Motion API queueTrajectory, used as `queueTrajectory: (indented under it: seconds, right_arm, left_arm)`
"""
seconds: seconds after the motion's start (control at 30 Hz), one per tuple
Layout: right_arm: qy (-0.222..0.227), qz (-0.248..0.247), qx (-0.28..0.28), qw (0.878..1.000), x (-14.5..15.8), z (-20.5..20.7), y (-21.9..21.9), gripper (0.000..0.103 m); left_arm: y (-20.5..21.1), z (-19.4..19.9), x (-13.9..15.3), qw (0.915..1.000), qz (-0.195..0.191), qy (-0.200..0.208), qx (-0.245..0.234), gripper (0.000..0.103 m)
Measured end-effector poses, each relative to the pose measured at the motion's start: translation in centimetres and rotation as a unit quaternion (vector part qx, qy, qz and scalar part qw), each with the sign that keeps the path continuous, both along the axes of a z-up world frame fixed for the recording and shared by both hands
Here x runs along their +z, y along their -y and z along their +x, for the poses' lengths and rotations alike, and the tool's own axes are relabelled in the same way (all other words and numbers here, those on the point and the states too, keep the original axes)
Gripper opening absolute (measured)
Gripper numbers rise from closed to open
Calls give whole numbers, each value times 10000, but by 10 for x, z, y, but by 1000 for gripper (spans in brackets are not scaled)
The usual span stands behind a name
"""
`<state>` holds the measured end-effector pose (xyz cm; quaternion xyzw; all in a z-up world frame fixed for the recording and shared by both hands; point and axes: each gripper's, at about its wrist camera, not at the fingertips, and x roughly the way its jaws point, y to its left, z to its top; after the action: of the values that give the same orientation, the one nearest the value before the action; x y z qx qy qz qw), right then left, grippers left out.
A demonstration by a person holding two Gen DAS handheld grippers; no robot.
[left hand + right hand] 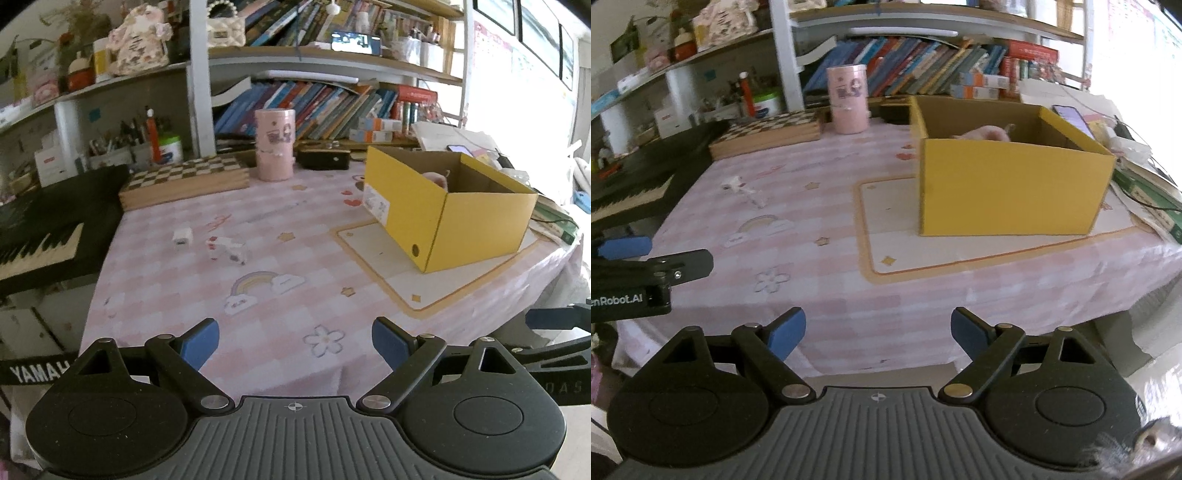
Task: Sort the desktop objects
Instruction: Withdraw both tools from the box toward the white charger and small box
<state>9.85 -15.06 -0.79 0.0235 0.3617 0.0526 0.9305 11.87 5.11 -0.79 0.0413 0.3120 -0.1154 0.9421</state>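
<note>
**Both grippers wide and empty over a pink checked desk**

The left gripper (295,341) and right gripper (878,330) stand wide apart with nothing between their blue pads; the tablecloth (192,288) is soft pink check printed with a rainbow and flowers; a yellow cardboard box (480,229), open-topped and rectangular, sits on a cream mat (373,254) and holds something pink and soft (988,132), largely hidden. Only the left view shows a small white cube-shaped charger (182,237) just beside a blocky white toy (226,250); the right view shows the toy (742,188) blurred. A pink cylindrical tin (275,144) stands behind, beside a wooden chessboard (184,177).
</note>
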Motion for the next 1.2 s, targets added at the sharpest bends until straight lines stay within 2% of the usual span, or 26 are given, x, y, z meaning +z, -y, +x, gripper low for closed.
queueTrajectory:
  seconds: [0.47, 1.2]
  right_arm:
    - [12, -120, 665, 9977, 0, -3, -49, 75]
    - [-100, -244, 1629, 9863, 0, 4, -106, 75]
  left_arm:
    - [-39, -14, 0, 9995, -53, 84, 312, 92]
    - [-80, -20, 2, 9969, -106, 109, 769, 92]
